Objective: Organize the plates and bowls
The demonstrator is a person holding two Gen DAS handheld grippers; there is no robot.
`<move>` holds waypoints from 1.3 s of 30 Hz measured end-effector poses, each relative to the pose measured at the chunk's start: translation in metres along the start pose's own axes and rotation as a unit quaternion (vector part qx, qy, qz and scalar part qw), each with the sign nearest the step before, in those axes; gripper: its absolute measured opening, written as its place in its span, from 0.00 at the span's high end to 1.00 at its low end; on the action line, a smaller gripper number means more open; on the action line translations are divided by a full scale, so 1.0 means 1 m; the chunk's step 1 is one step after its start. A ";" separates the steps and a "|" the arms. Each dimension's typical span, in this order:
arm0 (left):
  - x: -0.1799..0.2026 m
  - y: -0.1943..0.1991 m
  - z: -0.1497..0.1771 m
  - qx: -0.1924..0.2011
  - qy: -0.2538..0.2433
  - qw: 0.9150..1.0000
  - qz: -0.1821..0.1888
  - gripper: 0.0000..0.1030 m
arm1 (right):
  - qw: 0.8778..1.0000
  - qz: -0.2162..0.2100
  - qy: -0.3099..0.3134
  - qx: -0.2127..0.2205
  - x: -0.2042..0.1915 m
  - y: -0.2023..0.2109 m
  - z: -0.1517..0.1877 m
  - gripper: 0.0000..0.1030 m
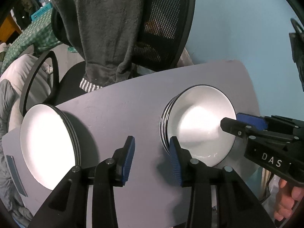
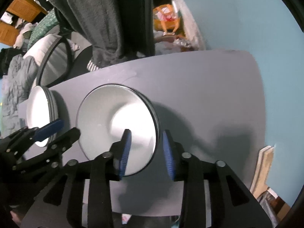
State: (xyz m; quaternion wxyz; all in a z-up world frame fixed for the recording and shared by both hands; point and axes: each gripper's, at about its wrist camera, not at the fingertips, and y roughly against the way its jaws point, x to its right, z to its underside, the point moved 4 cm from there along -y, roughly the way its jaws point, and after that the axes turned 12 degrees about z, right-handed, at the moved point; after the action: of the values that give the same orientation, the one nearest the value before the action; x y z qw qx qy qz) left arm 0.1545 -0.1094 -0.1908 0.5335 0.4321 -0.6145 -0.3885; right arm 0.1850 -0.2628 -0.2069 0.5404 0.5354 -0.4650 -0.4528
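Two stacks of white dishes with dark rims stand on a grey table (image 1: 123,102). The left stack (image 1: 47,144) sits near the table's left edge; it also shows in the right wrist view (image 2: 39,110). The right stack (image 1: 199,125) is deeper, like bowls, and fills the middle of the right wrist view (image 2: 117,125). My left gripper (image 1: 152,157) is open and empty over the table between the stacks, its right pad beside the right stack's rim. My right gripper (image 2: 146,150) is open, its jaws astride the right stack's near rim, one finger over the top dish.
A black mesh office chair (image 1: 163,28) draped with a dark grey towel (image 1: 102,30) stands behind the table. A blue wall (image 1: 237,22) is at the right. Bedding and clutter lie at the left. Cardboard (image 2: 264,169) leans by the table's right edge.
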 end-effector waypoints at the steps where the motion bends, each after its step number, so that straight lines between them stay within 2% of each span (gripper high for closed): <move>1: 0.000 0.002 0.000 0.001 0.000 1.000 0.002 0.63 | 1.000 0.000 -0.001 0.000 0.000 0.001 0.001 0.68; 7: -0.002 0.016 0.005 0.005 0.006 1.000 0.016 0.62 | 1.000 0.010 -0.002 0.007 0.006 0.009 0.007 0.68; 9: -0.005 0.019 0.006 0.006 0.011 1.000 0.021 0.48 | 1.000 0.012 0.000 0.013 0.007 0.012 0.009 0.66; 14: -0.013 0.020 0.009 0.001 0.026 0.999 0.041 0.46 | 0.999 0.012 0.020 0.043 0.012 0.018 0.015 0.47; 15: -0.015 0.018 0.009 -0.002 0.029 0.999 0.043 0.46 | 0.998 0.011 0.027 0.047 0.013 0.018 0.016 0.47; 23: -0.031 -0.006 0.011 -0.026 0.076 0.994 0.069 0.46 | 0.997 -0.005 0.056 0.044 0.018 0.003 0.008 0.46; 25: -0.032 -0.013 0.011 -0.031 0.086 0.993 0.076 0.41 | 0.997 -0.017 0.057 0.040 0.017 -0.001 0.004 0.46; 27: -0.032 -0.017 0.009 -0.026 0.091 0.993 0.073 0.36 | 0.997 -0.029 0.060 0.034 0.016 -0.005 0.001 0.46; 31: -0.032 -0.024 0.006 -0.028 0.098 0.992 0.072 0.36 | 0.997 -0.046 0.065 0.016 0.011 -0.020 -0.010 0.46; 39: -0.031 -0.044 -0.001 -0.039 0.119 0.989 0.073 0.36 | 0.996 -0.052 0.078 -0.011 0.008 -0.045 -0.021 0.46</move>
State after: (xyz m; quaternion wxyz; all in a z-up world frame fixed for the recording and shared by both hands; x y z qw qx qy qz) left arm 0.1626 -0.0945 -0.2415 0.6459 0.4084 -0.5611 -0.3181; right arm 0.2076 -0.2678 -0.2515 0.5567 0.5864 -0.3878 -0.4425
